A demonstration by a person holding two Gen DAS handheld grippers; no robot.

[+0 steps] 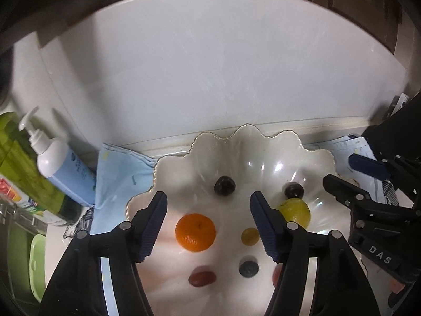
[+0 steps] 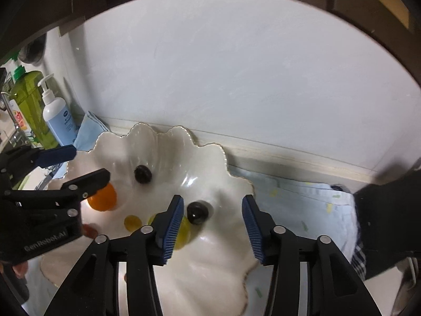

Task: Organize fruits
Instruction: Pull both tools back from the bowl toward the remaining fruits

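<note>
a: where do things stand with the fruit?

b: looks like most of it is already in the scalloped white dish [image 1: 310,155] that sits on the blue cloth [image 1: 113,173] at the back edge of the worktop, against the wall. the orange [image 1: 195,232] lies toward the dish's left edge, a dark plum [image 1: 224,186] near its back rim, a second dark plum [image 1: 294,190] touching the green fruit [image 1: 296,210] on the right side. a small yellow fruit [image 1: 249,236], a bluish one [image 1: 248,268] and a reddish one [image 1: 202,278] lie toward the front rim.

a: and the grippers?

b: the left gripper [image 1: 208,223] hangs over the dish, jaws wide, nothing between them. the right gripper [image 2: 211,226] is also spread wide and empty, over the dish's right edge, with a dark plum just ahead of its fingers.

a: so which step is it?

b: i'd judge a late one: either just after a drop or sizing up a rearrangement inside the dish. i can't tell whether any fruit lies outside it.

a: next move?

b: if the plum is the target, lower the right gripper around it and close gently, since round fruit rolls on that sloped glaze.
</note>
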